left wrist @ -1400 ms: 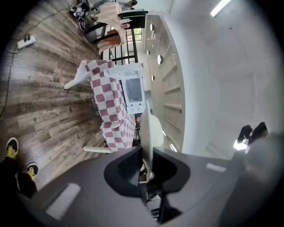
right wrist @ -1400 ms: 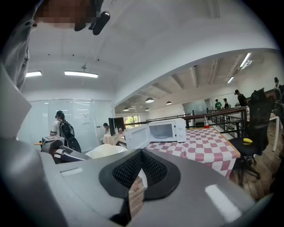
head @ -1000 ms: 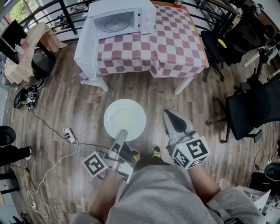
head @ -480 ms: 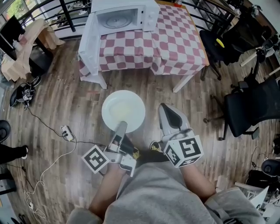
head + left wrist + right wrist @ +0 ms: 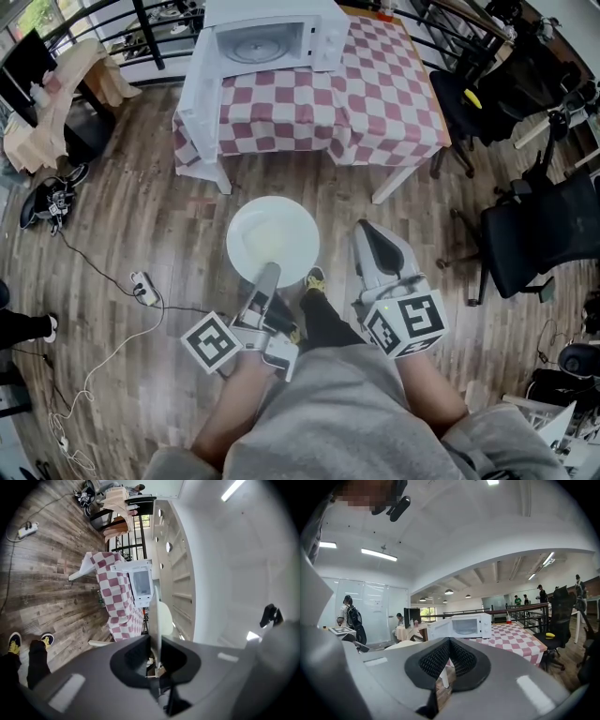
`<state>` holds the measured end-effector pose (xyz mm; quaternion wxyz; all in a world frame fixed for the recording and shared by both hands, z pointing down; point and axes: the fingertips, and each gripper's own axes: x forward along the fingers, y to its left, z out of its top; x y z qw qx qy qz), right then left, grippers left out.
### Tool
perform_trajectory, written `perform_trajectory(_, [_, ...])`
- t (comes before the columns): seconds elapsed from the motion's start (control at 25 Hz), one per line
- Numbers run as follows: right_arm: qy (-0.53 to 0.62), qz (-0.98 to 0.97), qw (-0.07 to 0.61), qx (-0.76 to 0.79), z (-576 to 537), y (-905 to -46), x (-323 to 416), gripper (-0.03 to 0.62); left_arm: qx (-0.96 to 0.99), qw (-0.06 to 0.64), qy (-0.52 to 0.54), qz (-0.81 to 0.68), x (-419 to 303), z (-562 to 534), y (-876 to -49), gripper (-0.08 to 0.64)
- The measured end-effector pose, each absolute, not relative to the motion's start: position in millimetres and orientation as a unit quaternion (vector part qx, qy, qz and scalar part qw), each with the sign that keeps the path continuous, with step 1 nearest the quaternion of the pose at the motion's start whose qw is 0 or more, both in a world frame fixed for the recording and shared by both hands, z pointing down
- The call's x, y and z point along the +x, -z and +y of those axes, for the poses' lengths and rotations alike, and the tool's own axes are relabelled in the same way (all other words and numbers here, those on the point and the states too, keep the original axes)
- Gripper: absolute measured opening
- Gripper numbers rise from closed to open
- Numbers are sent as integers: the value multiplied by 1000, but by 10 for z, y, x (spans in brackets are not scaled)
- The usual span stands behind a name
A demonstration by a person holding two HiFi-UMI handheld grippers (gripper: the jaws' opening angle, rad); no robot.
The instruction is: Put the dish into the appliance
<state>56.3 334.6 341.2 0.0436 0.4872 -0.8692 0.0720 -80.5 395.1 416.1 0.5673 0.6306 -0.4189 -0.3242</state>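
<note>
White and round, the dish (image 5: 273, 236) is pinched at its near rim between the fingers of the left gripper (image 5: 268, 274), held level above the wooden floor (image 5: 141, 216) short of the bench (image 5: 375, 103) with its red-checked cloth. Just to its right, the right gripper (image 5: 373, 234) has its fingers together on nothing. At the bench's far left corner stands the microwave (image 5: 272, 37), door swung open.
</note>
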Motion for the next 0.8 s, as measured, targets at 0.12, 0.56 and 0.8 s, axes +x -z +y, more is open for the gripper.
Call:
perform_trajectory(0.12, [-62,-872,42,483,3331,-3389,519,0,635,563,326,-416,-815,3929,-4162,40])
perform_trajectory(0.56, [-73,-875,34,478,3079,-3485,494,-2,634,560,325,-423,-883,3647,-4166,41])
perform_trajectory(0.8, [-77,-875,36,477,2831,-3535,511,-2,638,557,325,-421,-891,3384,-4161,42])
